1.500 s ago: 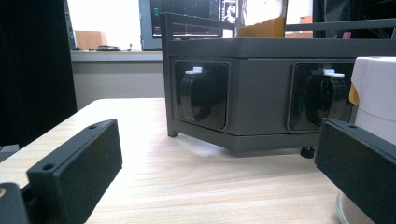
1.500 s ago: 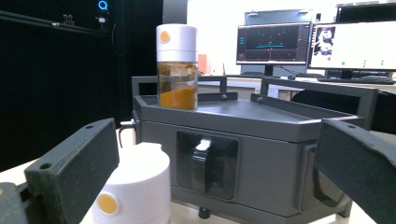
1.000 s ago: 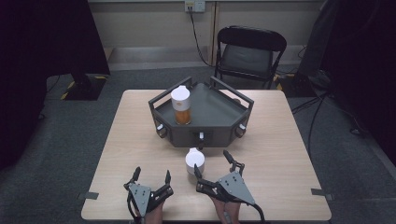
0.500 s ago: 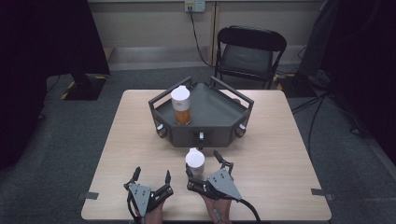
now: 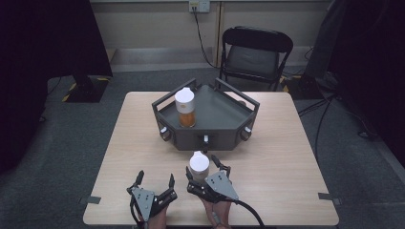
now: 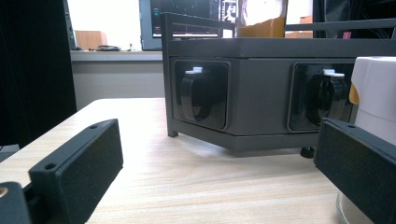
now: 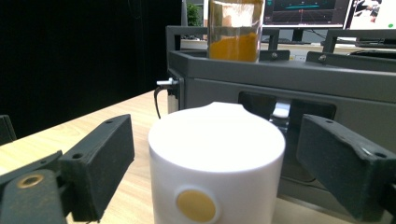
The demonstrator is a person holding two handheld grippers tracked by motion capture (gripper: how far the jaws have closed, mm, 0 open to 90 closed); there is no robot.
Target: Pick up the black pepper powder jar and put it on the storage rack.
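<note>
Wooden table (image 5: 119,157): pale surface carrying everything, largest thing in the scene.
Grey tray (image 5: 217,125): angular, railed, at the far middle of the table; a jar of orange powder (image 5: 185,108) stands upright in its left part.
White-lidded jar (image 5: 198,164): upright on the table just near of the tray, long axis vertical.
Right gripper (image 5: 206,172): jaws straddle the white-lidded jar, one on each side; they have just been closing with the jar between them, yet in the right gripper view gaps show on both sides, so nothing is gripped.
Left gripper (image 5: 154,179): rests to the left, jaws apart and empty, the jar to its right.
Key relation: the jar lies straight ahead between the right gripper's jaws, so the right hand is nearer.
</note>
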